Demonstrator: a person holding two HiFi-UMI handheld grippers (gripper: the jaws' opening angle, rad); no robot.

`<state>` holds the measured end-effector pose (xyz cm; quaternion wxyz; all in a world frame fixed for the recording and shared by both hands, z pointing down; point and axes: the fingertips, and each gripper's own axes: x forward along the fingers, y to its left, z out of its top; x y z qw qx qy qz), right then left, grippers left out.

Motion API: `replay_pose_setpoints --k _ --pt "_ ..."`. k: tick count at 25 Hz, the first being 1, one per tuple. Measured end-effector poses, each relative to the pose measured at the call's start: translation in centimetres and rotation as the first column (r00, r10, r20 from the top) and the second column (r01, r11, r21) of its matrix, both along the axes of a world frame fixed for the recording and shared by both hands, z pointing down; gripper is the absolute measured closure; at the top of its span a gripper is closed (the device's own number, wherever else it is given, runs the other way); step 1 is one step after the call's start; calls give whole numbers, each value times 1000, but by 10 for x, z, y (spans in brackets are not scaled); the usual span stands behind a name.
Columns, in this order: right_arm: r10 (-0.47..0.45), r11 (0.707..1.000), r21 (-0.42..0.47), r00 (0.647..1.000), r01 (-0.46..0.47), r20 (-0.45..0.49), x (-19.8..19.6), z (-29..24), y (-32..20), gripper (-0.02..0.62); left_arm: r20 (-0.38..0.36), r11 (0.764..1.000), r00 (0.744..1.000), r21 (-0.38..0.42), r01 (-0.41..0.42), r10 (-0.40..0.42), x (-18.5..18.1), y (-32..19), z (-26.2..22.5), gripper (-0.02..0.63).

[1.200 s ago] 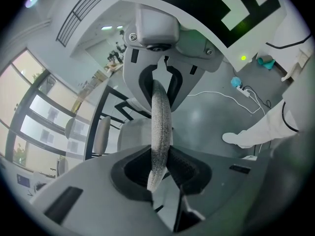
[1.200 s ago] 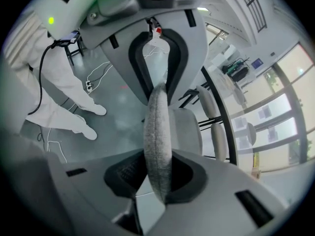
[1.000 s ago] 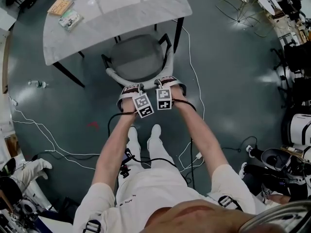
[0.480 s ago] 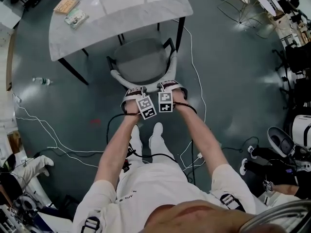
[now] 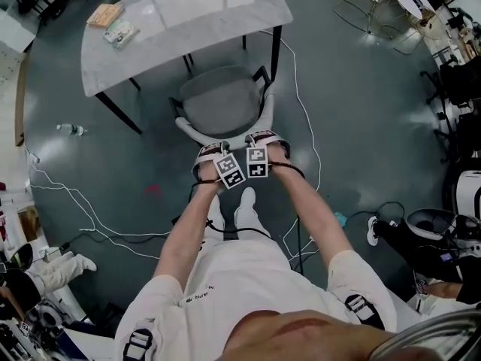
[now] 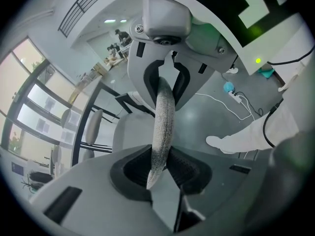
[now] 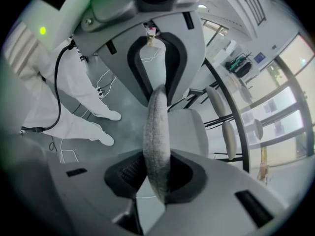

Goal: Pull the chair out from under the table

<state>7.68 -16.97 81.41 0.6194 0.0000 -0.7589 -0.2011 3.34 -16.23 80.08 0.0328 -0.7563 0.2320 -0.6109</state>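
Note:
The grey chair [image 5: 222, 102] stands at the near edge of the white marble-look table [image 5: 180, 21], its seat mostly out from under the top. Its pale curved backrest [image 5: 197, 133] faces me. My left gripper [image 5: 211, 150] and right gripper [image 5: 260, 138] sit side by side on that backrest, both pointing steeply down. In the left gripper view the backrest's fabric edge [image 6: 163, 127] runs between the pads, and the left gripper [image 6: 165, 168] is shut on it. The right gripper [image 7: 155, 178] is shut on the same backrest [image 7: 156, 132].
White and black cables [image 5: 301, 119] trail over the grey floor around the chair. My feet [image 5: 244, 201] stand just behind it. A bottle [image 5: 71, 129] lies at the left. Small packets [image 5: 120, 32] rest on the table. Wire chairs [image 5: 368, 6] and equipment [image 5: 458, 89] line the right side.
The chair has slid out from under the table toward me, with both grippers still clamped on its backrest. More of the seat now shows clear of the tabletop.

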Motion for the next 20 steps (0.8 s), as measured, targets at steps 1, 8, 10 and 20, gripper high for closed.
replay_pose_setpoints --k 1,8,10,20 --pt "0 1000 -2 1000 0 -1 2 -1 3 500 -1 1000 1000 -2 -1 1 2 3 -1 520" --pt "35 999 -40 999 -35 4 11 -9 32 499 -22 1000 1000 -25 -7 7 11 31 -8 520" --pt "47 998 -47 999 -46 7 13 -9 37 499 -27 1000 1000 -28 -12 12 14 37 -9 520" --pt "50 995 -83 999 -50 -6 25 -14 78 497 -56 996 998 -85 -36 32 25 77 -15 520"
